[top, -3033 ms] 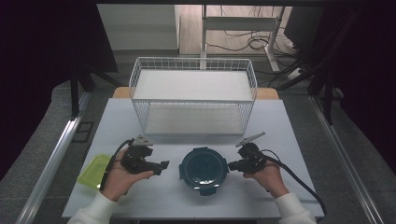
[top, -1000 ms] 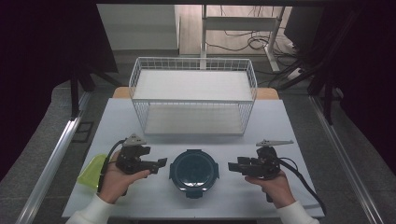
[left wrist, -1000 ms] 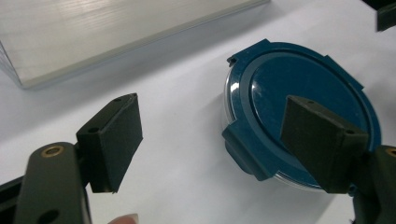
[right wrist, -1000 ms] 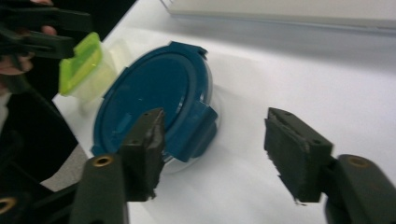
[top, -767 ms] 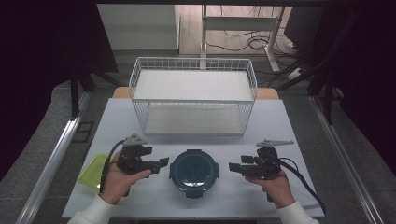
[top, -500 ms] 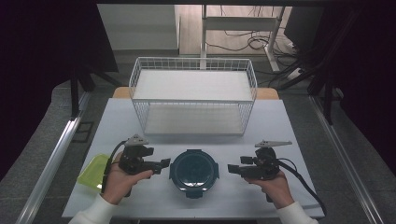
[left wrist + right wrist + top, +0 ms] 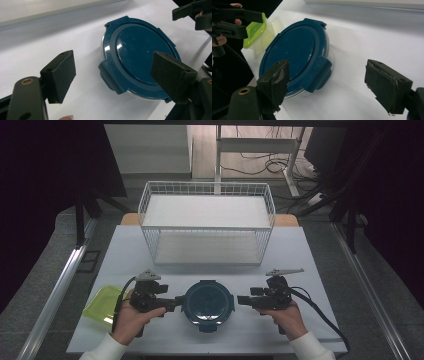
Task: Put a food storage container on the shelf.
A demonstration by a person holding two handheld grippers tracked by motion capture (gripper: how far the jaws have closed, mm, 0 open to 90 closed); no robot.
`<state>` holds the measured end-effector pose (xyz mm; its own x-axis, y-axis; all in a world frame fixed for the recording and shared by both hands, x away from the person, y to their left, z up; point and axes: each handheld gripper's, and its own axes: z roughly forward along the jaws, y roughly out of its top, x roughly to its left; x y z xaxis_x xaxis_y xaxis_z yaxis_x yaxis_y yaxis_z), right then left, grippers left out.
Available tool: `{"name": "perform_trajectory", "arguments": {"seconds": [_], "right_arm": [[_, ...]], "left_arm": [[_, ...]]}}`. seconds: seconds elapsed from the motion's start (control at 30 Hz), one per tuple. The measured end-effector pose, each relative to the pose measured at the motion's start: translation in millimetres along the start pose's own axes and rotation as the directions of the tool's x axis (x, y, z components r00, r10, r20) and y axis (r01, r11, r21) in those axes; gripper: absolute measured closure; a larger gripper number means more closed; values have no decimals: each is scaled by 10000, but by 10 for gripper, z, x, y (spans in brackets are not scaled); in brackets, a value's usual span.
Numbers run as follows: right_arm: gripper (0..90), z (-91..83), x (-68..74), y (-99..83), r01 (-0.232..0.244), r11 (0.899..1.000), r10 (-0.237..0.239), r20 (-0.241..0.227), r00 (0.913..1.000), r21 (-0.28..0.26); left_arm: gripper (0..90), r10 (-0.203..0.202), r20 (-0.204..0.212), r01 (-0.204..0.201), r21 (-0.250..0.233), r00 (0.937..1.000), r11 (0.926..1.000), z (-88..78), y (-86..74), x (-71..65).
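One round blue lidded container (image 7: 207,304) on worktop (image 7: 300,255), one green box (image 7: 102,303), between left tongs (image 7: 177,303) and right tongs (image 7: 243,300), both gaping, right just widened, holding nothing.

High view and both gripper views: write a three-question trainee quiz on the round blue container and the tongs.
1. True or false: the left tongs are clamped on the blue lid.
2. What stands at the far side of the table? A) a wire basket B) a kettle C) a stack of plates
3. Fill in: the green box lies on the person's ____ side of the round blue container.

Key
1. False. The left gripper view shows the jaws apart, on either side of a lid clip and not pressing it.
2. A, the wire basket.
3. Left. It sits beyond the left hand; the right tongs are open, apart from the container.
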<state>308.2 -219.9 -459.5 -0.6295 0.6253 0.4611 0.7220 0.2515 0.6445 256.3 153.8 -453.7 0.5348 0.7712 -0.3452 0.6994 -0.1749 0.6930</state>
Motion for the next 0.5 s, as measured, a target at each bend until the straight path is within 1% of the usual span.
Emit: {"name": "perform_trajectory", "arguments": {"seconds": [0.03,0.07,0.1,0.13,0.17,0.2,0.23,0.27,0.3,0.4,0.43,0.47,0.5], "right_arm": [[199,9,13,0,20,10000,-20,-66,10000,-15],[199,9,13,0,20,10000,-20,-66,10000,-15],[199,24,12,-1,-82,10000,82,-236,9997,6],[199,32,9,-2,-68,10000,68,-213,9998,18],[199,38,6,-1,-100,9999,101,-235,9997,36],[199,38,6,-1,-100,9999,101,-235,9997,36],[199,47,2,0,-120,9999,121,-251,9996,52],[199,77,-1,-4,-181,9998,184,-319,9993,87],[199,77,-1,-4,-181,9998,184,-319,9993,87],[200,128,-11,-14,-255,9995,262,-353,9990,209],[199,173,-21,-20,-351,9989,364,-427,9984,303],[199,173,-21,-20,-351,9989,364,-427,9984,303],[199,221,-28,-25,-494,9982,515,-603,9969,352]], "left_arm": [[199,-78,99,78,-16,9999,10000,7,-2,-4],[198,-78,99,78,-16,9999,10000,7,-2,-4],[197,-239,235,240,-63,9994,9997,28,-10,-8],[196,-239,235,240,-63,9994,9997,28,-10,-8],[193,-375,229,378,-157,9990,9992,68,-15,-16],[183,-375,229,378,-157,9990,9992,68,-15,-16],[183,-482,285,487,-186,9984,9986,100,-15,-25],[158,-615,421,620,-119,9972,9980,144,-13,-34],[158,-687,516,691,-58,9963,9976,173,-13,-36],[133,-1017,787,1007,168,9917,9948,272,-23,-38],[121,-1255,948,1235,268,9876,9920,307,-34,-25],[119,-1255,948,1235,268,9876,9920,307,-34,-25],[118,-1411,1089,1385,317,9840,9899,318,-41,-13]]}}
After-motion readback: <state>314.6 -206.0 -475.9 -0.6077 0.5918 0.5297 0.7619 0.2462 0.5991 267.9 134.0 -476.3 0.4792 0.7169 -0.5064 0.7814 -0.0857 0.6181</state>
